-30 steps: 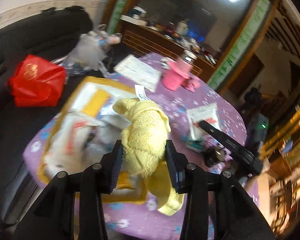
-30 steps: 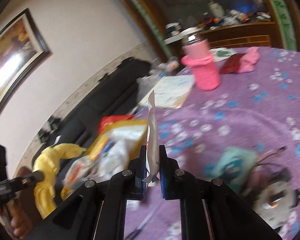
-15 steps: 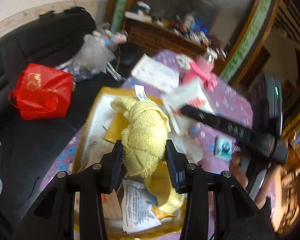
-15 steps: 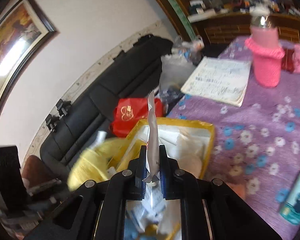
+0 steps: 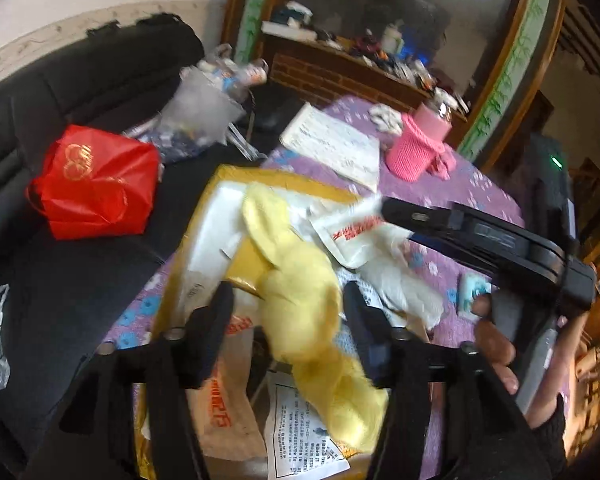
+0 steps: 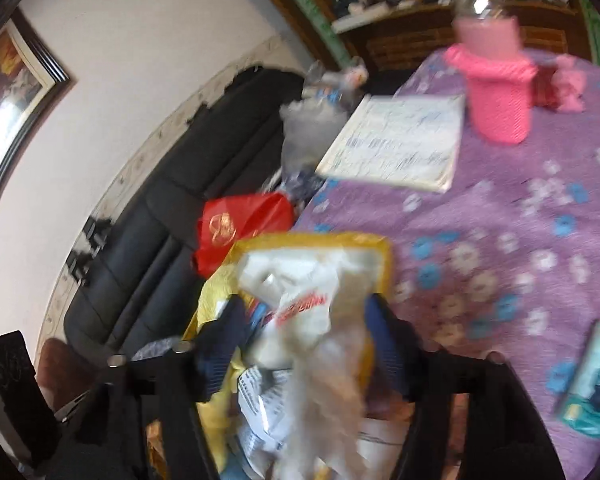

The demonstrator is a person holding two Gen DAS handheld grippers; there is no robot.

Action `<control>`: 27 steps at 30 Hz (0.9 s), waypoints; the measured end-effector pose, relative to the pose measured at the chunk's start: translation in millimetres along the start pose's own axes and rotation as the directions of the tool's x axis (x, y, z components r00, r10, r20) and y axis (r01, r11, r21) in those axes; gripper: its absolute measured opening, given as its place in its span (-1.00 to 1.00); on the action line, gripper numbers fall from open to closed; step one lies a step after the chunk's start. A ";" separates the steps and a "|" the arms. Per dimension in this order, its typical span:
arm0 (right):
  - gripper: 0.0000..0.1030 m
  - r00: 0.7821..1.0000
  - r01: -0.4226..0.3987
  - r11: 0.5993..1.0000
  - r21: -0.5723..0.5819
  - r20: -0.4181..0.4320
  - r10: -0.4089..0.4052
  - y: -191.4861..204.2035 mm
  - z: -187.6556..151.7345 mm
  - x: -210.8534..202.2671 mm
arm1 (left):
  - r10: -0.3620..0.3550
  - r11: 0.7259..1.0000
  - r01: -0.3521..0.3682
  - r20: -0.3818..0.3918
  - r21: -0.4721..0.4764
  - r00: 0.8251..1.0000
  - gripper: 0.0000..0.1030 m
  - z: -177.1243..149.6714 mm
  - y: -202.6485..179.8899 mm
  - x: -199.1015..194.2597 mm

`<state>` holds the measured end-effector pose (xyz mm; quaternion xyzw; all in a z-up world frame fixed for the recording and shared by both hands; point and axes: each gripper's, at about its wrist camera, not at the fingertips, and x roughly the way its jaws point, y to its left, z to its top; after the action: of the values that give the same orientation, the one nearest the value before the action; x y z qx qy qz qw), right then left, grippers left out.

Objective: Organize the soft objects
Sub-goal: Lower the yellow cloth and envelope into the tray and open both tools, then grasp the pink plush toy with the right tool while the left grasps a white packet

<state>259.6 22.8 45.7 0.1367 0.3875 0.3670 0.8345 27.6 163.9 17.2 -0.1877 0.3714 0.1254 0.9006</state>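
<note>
A yellow box (image 5: 236, 178) full of packets stands on the purple table's left edge. My left gripper (image 5: 288, 304) is open over it, and the yellow towel (image 5: 308, 304) hangs loose between the spread fingers, dropping into the box. My right gripper (image 6: 304, 320) is open too, with the white sachet (image 6: 300, 308) blurred between its fingers, falling over the same box (image 6: 364, 240). The right gripper's body also shows in the left wrist view (image 5: 480, 236).
A pink knitted bottle (image 5: 420, 144) and a white paper pad (image 5: 332, 148) stand farther back on the flowered tablecloth (image 6: 520, 200). A red bag (image 5: 96, 184) and a clear plastic bag (image 5: 200, 112) lie on the black sofa at the left. A teal packet (image 6: 596, 376) lies at the right.
Both grippers have opened. The yellow towel has slipped out of the left one, and the white sachet out of the right one, over the box.
</note>
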 end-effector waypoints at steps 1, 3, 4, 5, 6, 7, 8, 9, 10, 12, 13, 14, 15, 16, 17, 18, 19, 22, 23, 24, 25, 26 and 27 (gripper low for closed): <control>0.27 1.000 0.005 1.000 -0.012 0.016 -0.005 -2.3 -0.9 -13.0 | 0.012 1.000 -0.012 0.018 -0.004 1.000 0.30 -0.6 0.4 -3.2; 0.27 0.999 0.016 1.000 -0.021 0.043 -0.015 -9.9 -4.2 -35.7 | 0.032 0.999 -0.032 0.032 -0.014 0.999 0.30 -2.1 2.0 -7.0; 0.28 0.998 0.026 0.999 -0.028 0.059 -0.025 -16.3 -6.8 -50.1 | 0.034 0.999 -0.034 0.037 -0.026 0.999 0.30 -3.6 2.5 -10.1; 0.29 0.996 0.040 0.998 -0.038 0.075 -0.038 -23.7 -9.8 -64.2 | 0.032 0.999 -0.031 0.045 -0.037 0.998 0.30 -6.1 1.3 -15.6; 0.31 0.995 0.051 0.998 -0.042 0.084 -0.047 -29.3 -12.1 -72.3 | 0.025 0.999 -0.022 0.061 -0.044 0.998 0.30 -8.7 -2.5 -23.4; 0.33 0.993 0.069 0.997 -0.039 0.098 -0.065 -39.2 -15.4 -83.5 | 0.013 0.999 -0.009 0.077 -0.042 0.997 0.30 -10.5 -8.2 -29.8; 0.34 0.991 0.081 0.996 -0.027 0.107 -0.077 -49.8 -19.5 -92.3 | -0.008 0.999 0.011 0.093 -0.032 0.996 0.31 -13.0 -15.2 -37.5; 0.36 0.991 0.078 0.997 -0.017 0.110 -0.076 -55.4 -24.9 -98.3 | -0.039 0.999 0.040 0.108 -0.014 0.993 0.33 -16.3 -25.4 -44.2; 0.37 0.992 0.058 0.998 0.002 0.112 -0.058 -66.3 -31.5 -101.5 | -0.072 0.997 0.070 0.111 0.017 0.991 0.35 -20.0 -38.2 -48.3; 0.37 0.995 0.004 1.000 0.025 0.098 -0.006 -79.4 -42.5 -96.8 | -0.111 0.990 0.103 0.082 0.097 0.990 0.35 -26.8 -67.7 -46.8; 0.35 0.996 -0.034 0.999 0.035 0.081 0.031 -83.4 -48.0 -94.3 | -0.117 0.987 0.108 0.069 0.122 0.991 0.35 -29.1 -78.1 -44.4; 0.27 0.997 -0.066 0.997 0.049 0.052 0.064 -85.9 -51.2 -87.7 | -0.123 0.983 0.114 0.054 0.146 0.991 0.35 -32.2 -88.9 -42.0; 0.21 0.997 -0.079 0.995 0.058 0.025 0.077 -88.2 -52.4 -80.3 | -0.127 0.979 0.119 0.037 0.167 0.991 0.35 -36.5 -99.7 -38.8; 0.12 0.997 -0.076 0.996 0.054 0.010 0.076 -90.0 -53.0 -75.7 | -0.133 0.977 0.127 0.027 0.171 0.991 0.35 -38.3 -104.5 -37.2; 0.09 0.998 -0.065 0.997 0.044 -0.005 0.065 -90.5 -53.3 -71.7 | -0.144 0.976 0.139 0.017 0.170 0.989 0.35 -42.2 -109.9 -34.9; 0.05 0.999 -0.046 0.998 0.034 -0.020 0.047 -89.6 -54.4 -68.1 | -0.148 0.972 0.148 -0.010 0.182 0.989 0.35 -47.4 -118.1 -28.5; 0.02 0.999 -0.033 0.999 0.028 -0.024 0.034 -88.5 -55.2 -67.1 | -0.133 0.969 0.137 -0.035 0.203 0.991 0.35 -50.5 -125.2 -22.0; 0.02 1.000 -0.030 0.999 0.035 0.000 0.030 -90.3 -52.2 -74.8 | -0.030 0.956 0.063 -0.118 0.286 0.993 0.35 -63.4 -149.5 5.6; 0.03 1.000 -0.029 0.999 0.039 0.009 0.028 -89.7 -50.4 -76.7 | -0.021 0.951 0.062 -0.138 0.302 0.990 0.35 -66.3 -154.3 12.3; 0.03 0.999 -0.027 0.999 0.047 0.020 0.026 -92.8 -49.9 -80.9 | -0.018 0.945 0.066 -0.153 0.320 0.988 0.35 -68.6 -160.7 19.1; 0.03 0.999 -0.027 0.998 0.062 0.030 0.025 -96.7 -49.9 -84.9 | -0.013 0.940 0.065 -0.156 0.334 0.988 0.35 -71.1 -165.2 22.8; 0.03 0.999 -0.033 0.996 0.079 0.034 0.031 -100.9 -50.3 -87.0 | 0.001 0.933 0.056 -0.160 0.354 0.987 0.34 -71.9 -170.8 28.2; 0.03 0.999 -0.038 0.995 0.087 0.032 0.036 -105.0 -50.0 -86.3 | 0.038 0.925 0.030 -0.170 0.379 0.985 0.33 -71.3 -176.4 37.5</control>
<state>238.3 -114.7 5.9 0.1859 0.3879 0.3630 0.8266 73.6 -22.0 -13.0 -0.0192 0.4664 0.0361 0.8836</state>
